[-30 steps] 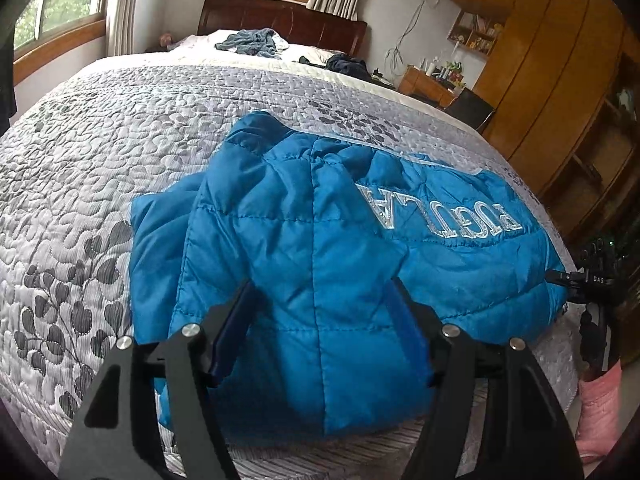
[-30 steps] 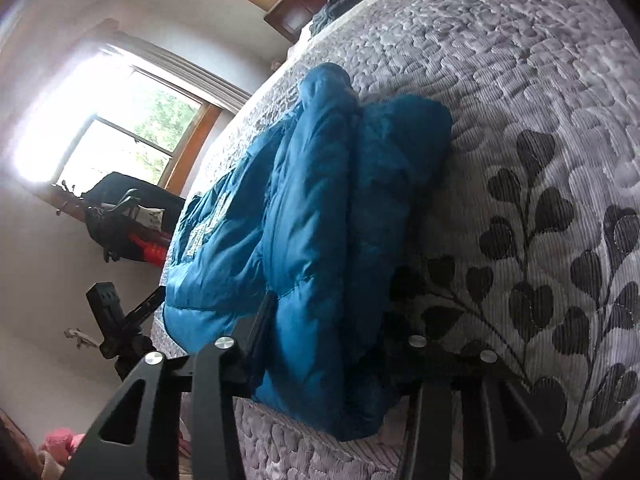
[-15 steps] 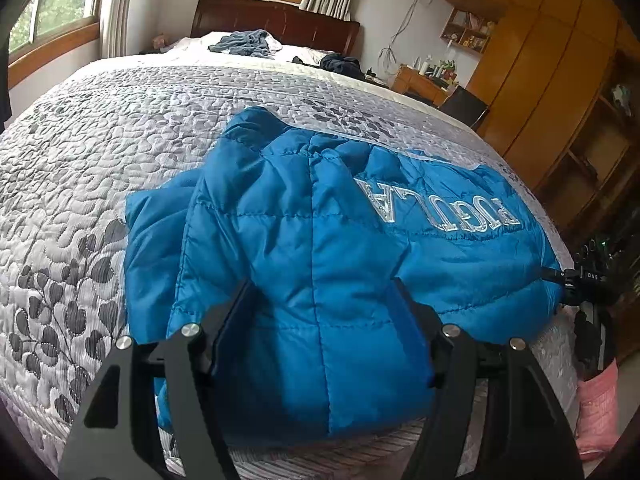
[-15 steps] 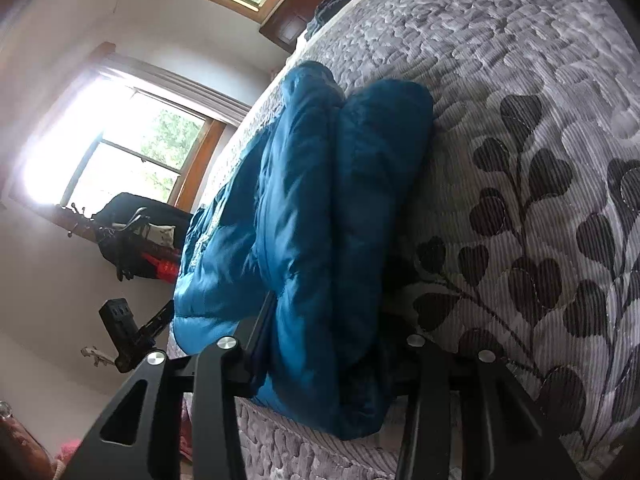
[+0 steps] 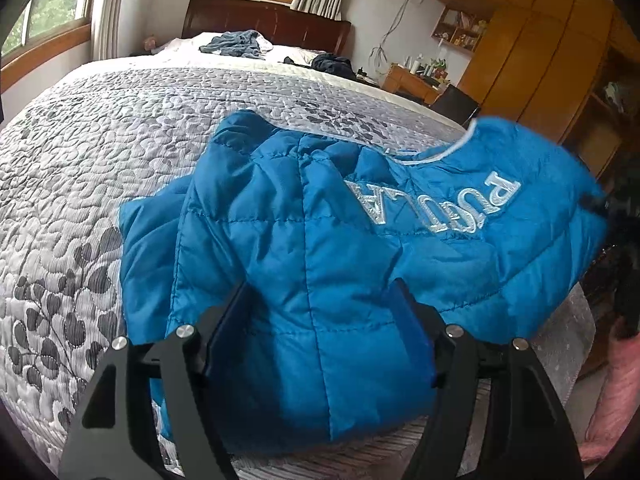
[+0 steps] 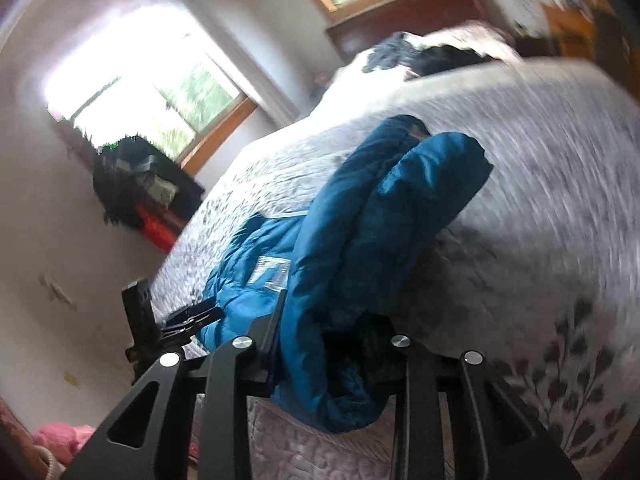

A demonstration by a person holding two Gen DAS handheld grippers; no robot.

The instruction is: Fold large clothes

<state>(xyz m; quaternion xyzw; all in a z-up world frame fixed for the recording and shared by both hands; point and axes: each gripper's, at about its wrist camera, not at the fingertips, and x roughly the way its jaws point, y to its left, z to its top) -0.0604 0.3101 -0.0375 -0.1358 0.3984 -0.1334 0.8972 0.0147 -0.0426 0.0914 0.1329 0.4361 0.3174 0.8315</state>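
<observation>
Holding the near hem of the blue padded jacket (image 5: 320,248), your left tongs (image 5: 320,312) have their two fingers on either side of a thick fold of fabric, so they are clamped on the jacket. The jacket lies on the bed (image 5: 100,152), close to the near edge and toward the near right corner, on the grey quilt with a leaf pattern. To the right of this hold, silver letters (image 5: 436,204) run across the fabric, and the right end of the jacket is raised above the bed and looks blurred. At this right end your right tongs (image 6: 324,340) are clamped on the bunched edge of the jacket (image 6: 380,220), which hangs a little over the bed edge there. In the right wrist view the bed (image 6: 560,160) is strongly blurred. At the far edge of the bed, dark clothes (image 5: 236,42) lie near the wooden headboard (image 5: 264,20).
</observation>
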